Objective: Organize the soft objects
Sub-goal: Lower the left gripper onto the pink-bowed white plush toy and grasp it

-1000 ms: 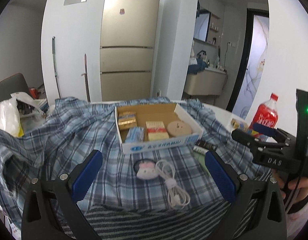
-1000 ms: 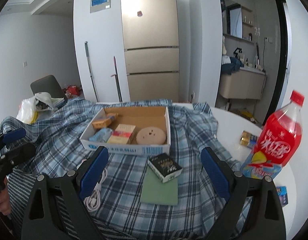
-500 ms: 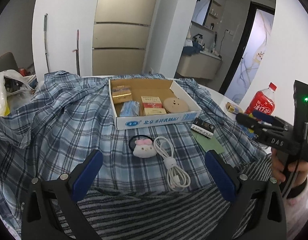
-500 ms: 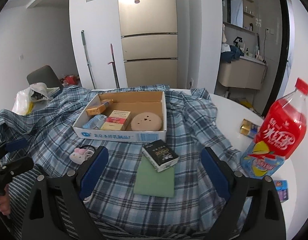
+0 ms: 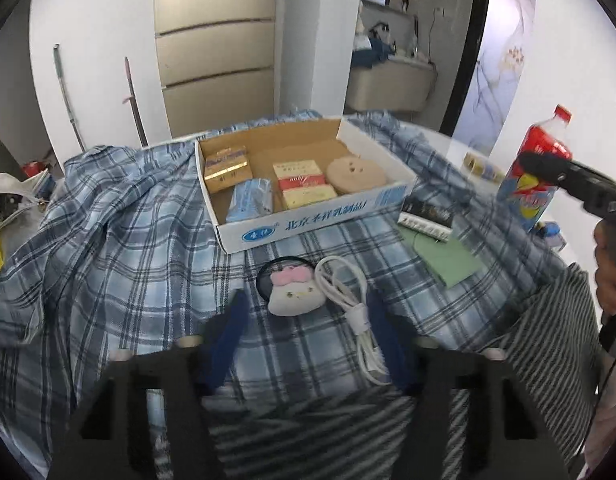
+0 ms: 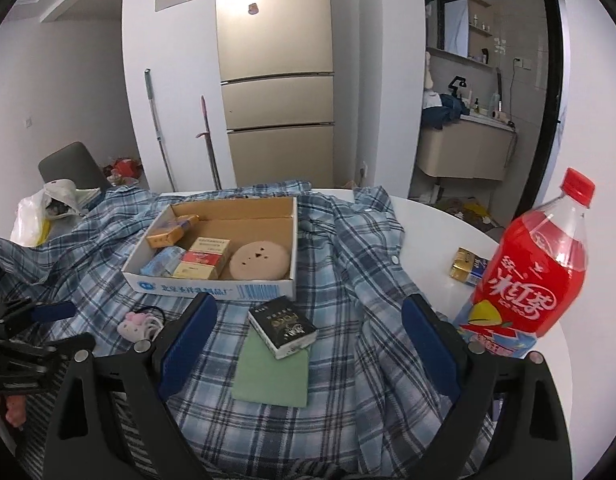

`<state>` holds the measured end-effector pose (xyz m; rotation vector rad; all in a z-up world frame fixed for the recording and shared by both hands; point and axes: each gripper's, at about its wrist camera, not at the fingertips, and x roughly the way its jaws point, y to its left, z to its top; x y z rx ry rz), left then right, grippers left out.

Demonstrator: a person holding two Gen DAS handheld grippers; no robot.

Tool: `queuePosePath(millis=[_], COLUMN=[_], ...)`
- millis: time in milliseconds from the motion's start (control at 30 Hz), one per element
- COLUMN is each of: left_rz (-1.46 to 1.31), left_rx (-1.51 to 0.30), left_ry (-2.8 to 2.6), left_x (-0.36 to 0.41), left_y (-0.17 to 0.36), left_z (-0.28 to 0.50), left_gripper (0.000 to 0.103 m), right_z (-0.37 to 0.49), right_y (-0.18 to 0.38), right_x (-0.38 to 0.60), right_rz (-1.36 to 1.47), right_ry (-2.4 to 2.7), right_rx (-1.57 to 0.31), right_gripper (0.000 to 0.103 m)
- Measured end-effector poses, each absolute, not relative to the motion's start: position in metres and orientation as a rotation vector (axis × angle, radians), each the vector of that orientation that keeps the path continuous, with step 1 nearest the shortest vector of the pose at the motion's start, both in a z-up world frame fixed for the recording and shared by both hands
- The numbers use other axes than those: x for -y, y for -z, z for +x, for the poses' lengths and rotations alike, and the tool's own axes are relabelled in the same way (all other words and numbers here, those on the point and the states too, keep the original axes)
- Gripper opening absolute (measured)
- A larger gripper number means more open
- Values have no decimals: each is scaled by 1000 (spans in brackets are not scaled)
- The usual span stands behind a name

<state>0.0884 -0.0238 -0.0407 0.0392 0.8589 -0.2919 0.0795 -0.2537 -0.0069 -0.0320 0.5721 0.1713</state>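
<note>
A: Spread over the round table (image 6: 440, 236), a blue plaid shirt (image 5: 120, 248); on it, a white cardboard box (image 5: 316, 220) holding small packets and a round tan disc (image 5: 356, 176).

B: Beside the shirt, standing upright, a red drink bottle (image 6: 536, 276); nearer, a black booklet (image 6: 286, 326) lying on a green card (image 6: 272, 376).

A: In front of the box, a white plush hair tie (image 5: 294, 292) touching a coiled white cable (image 5: 358, 300).

B: Left gripper (image 5: 308, 336) partly narrowed, blue pads flanking plush and cable, gripping nothing; right gripper (image 6: 308, 344) spread wide, empty.

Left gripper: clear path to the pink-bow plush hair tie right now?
Probably yes. The left gripper is open with the plush hair tie lying between its jaws on the plaid shirt, nothing over it. The white cable touches its right side and may get caught too.
</note>
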Motion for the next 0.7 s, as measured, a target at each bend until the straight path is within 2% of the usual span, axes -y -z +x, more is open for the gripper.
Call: queuePosePath(millis=[133, 700], left_rz=[59, 200], left_rx=[-903, -1033], left_ry=[321, 365], left_x=[22, 32], left_y=[49, 89], left_z=[105, 137], left_gripper=[30, 30], right_z=[83, 97], right_y=[5, 26], right_x=[251, 245], right_rz=[-49, -93], right_ry=[-176, -179], right_rx=[-559, -610], right_gripper=[93, 93])
